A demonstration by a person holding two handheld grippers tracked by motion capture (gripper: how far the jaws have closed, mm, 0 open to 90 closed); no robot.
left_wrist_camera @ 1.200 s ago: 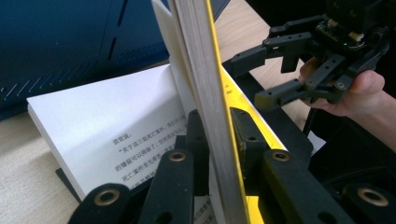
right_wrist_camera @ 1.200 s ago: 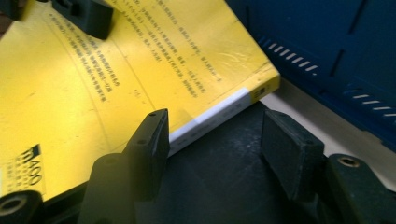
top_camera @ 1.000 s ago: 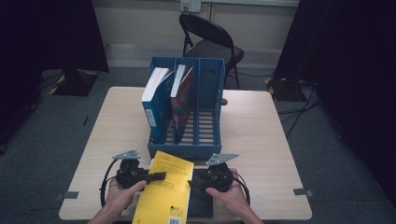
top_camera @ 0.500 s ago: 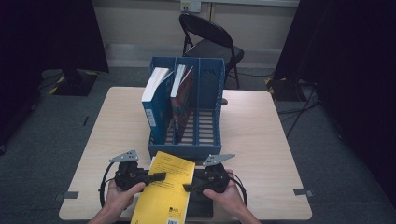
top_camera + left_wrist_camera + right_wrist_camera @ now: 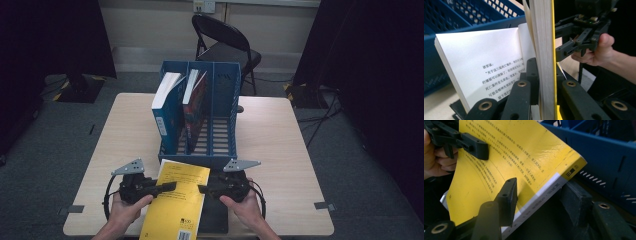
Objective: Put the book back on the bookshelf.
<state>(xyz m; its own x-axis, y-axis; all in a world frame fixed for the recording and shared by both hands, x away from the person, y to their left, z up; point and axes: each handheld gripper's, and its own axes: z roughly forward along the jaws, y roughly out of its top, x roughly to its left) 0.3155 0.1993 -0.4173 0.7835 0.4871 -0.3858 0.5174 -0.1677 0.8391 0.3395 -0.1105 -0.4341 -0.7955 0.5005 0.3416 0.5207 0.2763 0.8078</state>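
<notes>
Moved: my right claw (image 5: 201, 189) has just been closing around the book's (image 5: 177, 202) spine edge.
Left claw (image 5: 172, 187): clamps the book's pages.
Rack (image 5: 223, 107): just behind, on the table (image 5: 280, 150).

Free room, as I read it from here: bare table (image 5: 280, 150) to the right of the blue rack (image 5: 226, 85), and a bare strip to its left. Rack's right slot stands empty; I see open passage there. Obstacles: the rack just beyond the yellow book (image 5: 177, 200), blocking the far path; the white-and-blue book (image 5: 165, 107) in the left slot, the red book (image 5: 196, 102) leaning in the middle. A folding chair (image 5: 225, 45) stands beyond the far edge.
</notes>
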